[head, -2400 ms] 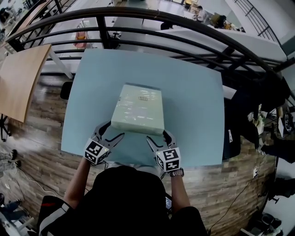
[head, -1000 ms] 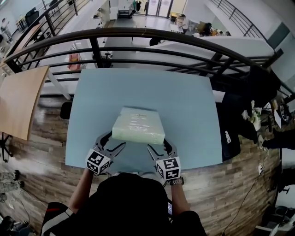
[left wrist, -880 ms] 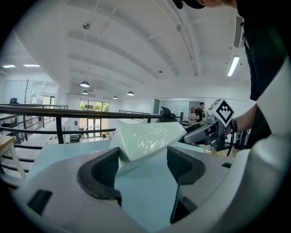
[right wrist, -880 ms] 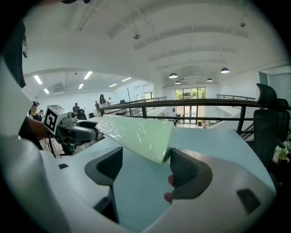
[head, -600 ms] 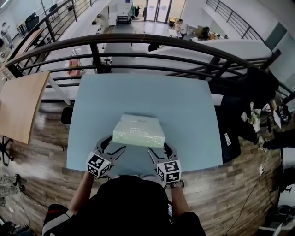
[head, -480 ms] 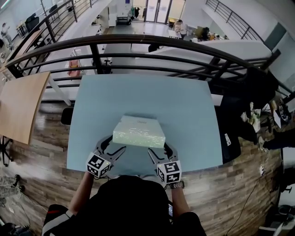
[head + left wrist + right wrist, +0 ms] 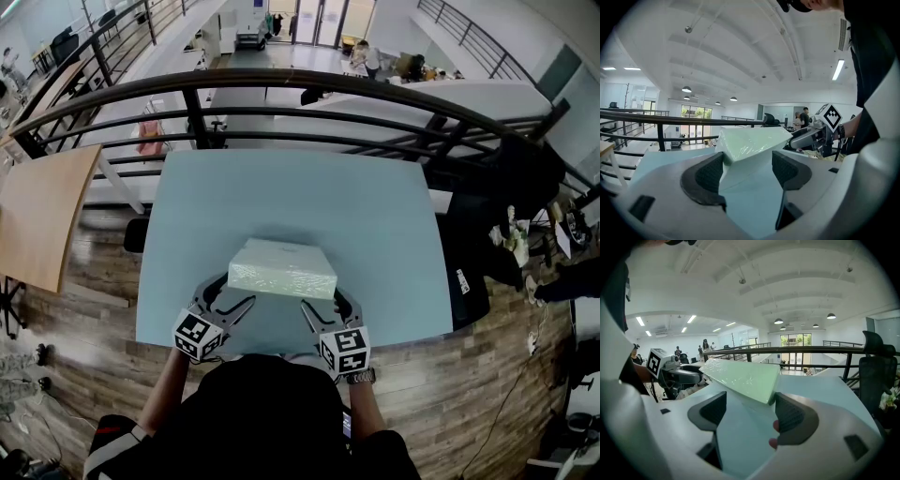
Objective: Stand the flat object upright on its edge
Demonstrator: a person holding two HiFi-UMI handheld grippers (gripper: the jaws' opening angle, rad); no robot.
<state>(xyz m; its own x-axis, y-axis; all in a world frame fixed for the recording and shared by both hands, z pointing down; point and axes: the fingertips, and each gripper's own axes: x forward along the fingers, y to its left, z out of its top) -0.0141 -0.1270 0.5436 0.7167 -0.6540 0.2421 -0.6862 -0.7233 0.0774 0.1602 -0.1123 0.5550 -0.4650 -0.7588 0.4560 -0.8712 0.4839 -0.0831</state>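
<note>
A flat pale green box (image 7: 281, 269) in clear wrap lies tilted on the light blue table (image 7: 375, 206), its near edge lifted and its far edge down. My left gripper (image 7: 233, 292) is open at the near left corner, and my right gripper (image 7: 320, 300) is open at the near right corner. In the left gripper view the box (image 7: 750, 140) rises between and above the spread jaws of the left gripper (image 7: 747, 171), with the right gripper (image 7: 816, 132) beyond. In the right gripper view the slanted box (image 7: 740, 375) hangs over the right gripper (image 7: 750, 414), with the left gripper (image 7: 670, 370) behind.
A dark metal railing (image 7: 300, 84) curves round the table's far side. A wooden tabletop (image 7: 42, 216) stands to the left. Dark bags or clothing (image 7: 483, 253) sit against the table's right edge. The floor is wood planks (image 7: 487, 375).
The box's near edge has risen, so it looks shorter from above. Both grippers stayed open at its near corners. The head camera has shifted a little.
</note>
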